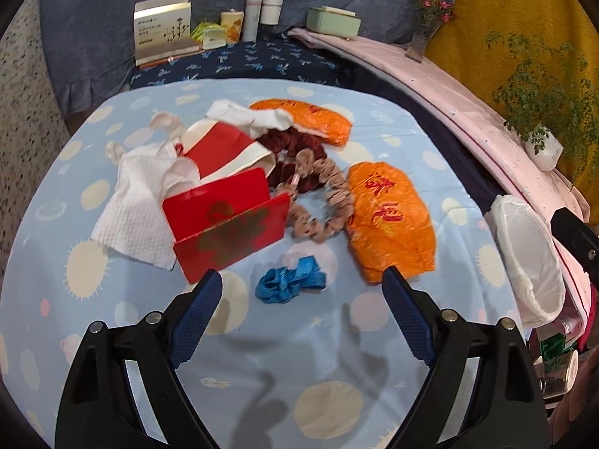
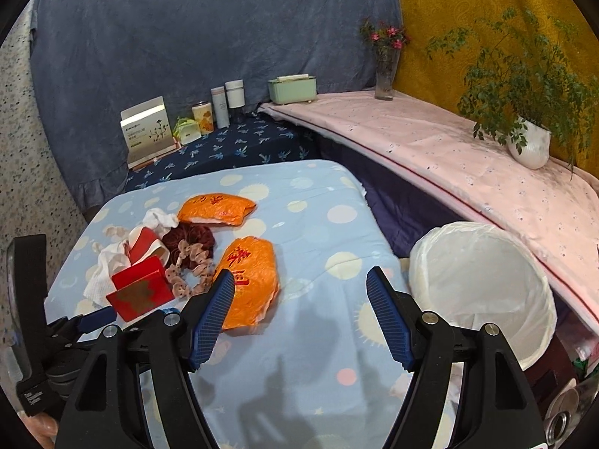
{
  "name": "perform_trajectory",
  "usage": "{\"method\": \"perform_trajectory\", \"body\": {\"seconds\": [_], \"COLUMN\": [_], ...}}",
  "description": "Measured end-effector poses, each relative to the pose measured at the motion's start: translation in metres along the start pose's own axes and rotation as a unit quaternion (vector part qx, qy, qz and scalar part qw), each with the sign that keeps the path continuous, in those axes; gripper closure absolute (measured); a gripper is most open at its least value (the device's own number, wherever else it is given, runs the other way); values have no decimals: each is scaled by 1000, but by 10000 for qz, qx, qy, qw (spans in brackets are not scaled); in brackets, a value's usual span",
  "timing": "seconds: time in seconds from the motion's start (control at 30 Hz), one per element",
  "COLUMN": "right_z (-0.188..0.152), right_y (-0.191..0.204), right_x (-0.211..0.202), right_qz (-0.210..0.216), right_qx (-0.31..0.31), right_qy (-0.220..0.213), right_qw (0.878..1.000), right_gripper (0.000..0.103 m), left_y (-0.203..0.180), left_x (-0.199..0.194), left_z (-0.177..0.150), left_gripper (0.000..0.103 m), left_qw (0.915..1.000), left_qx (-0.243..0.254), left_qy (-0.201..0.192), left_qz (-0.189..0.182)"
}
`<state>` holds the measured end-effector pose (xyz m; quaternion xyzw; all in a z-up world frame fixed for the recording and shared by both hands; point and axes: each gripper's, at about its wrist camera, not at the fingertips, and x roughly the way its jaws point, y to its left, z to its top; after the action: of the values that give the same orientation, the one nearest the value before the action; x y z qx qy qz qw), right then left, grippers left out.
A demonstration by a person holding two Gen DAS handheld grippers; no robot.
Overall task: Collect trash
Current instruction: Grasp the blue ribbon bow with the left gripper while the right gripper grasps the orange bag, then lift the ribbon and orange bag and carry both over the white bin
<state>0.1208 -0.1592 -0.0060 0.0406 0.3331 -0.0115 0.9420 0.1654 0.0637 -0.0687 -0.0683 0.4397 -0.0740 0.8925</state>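
Note:
A heap of litter lies on the light blue dotted cloth (image 1: 284,355): a white tissue (image 1: 134,209), a red and white paper cup (image 1: 221,146), a red folded card box (image 1: 228,224), two orange wrappers (image 1: 389,217) (image 1: 307,116), a blue ribbon (image 1: 288,284), and dark red and beige scrunchies (image 1: 329,194). My left gripper (image 1: 302,271) hangs open just above the ribbon, touching nothing. My right gripper (image 2: 299,273) is open over bare cloth, its left finger in front of the near orange wrapper (image 2: 251,280). A white-lined bin (image 2: 486,284) stands to its right.
A dark blue shelf at the back holds a card box (image 1: 164,30), bottles (image 1: 258,15) and a green box (image 1: 333,20). A pink-covered ledge (image 2: 449,149) on the right carries a flower vase (image 2: 385,71) and a potted plant (image 2: 528,142). The bin (image 1: 524,250) is off the cloth's right edge.

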Motion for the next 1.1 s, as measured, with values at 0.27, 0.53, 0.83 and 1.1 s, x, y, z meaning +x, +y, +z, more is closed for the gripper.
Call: {"method": "perform_trajectory", "body": {"seconds": [0.27, 0.53, 0.83, 1.1], "right_z": [-15, -25, -32, -39], "right_y": [17, 24, 38, 37], "right_x": [26, 55, 91, 117], "right_qz": [96, 173, 241, 245], "right_qx": [-6, 59, -40, -1], "right_qy": [273, 551, 887, 1183], "right_qw": [9996, 9983, 9958, 9927], "right_gripper": [33, 33, 46, 61], "left_y": [10, 14, 14, 14], "left_x": [23, 35, 25, 22], "left_z": [-8, -10, -5, -1], "left_gripper": [37, 82, 85, 85], "left_qw": [9996, 9985, 9990, 9993], "left_qx": [-114, -173, -147, -102], "left_qy": [241, 467, 315, 250], "left_qz": [-31, -215, -264, -243]}}
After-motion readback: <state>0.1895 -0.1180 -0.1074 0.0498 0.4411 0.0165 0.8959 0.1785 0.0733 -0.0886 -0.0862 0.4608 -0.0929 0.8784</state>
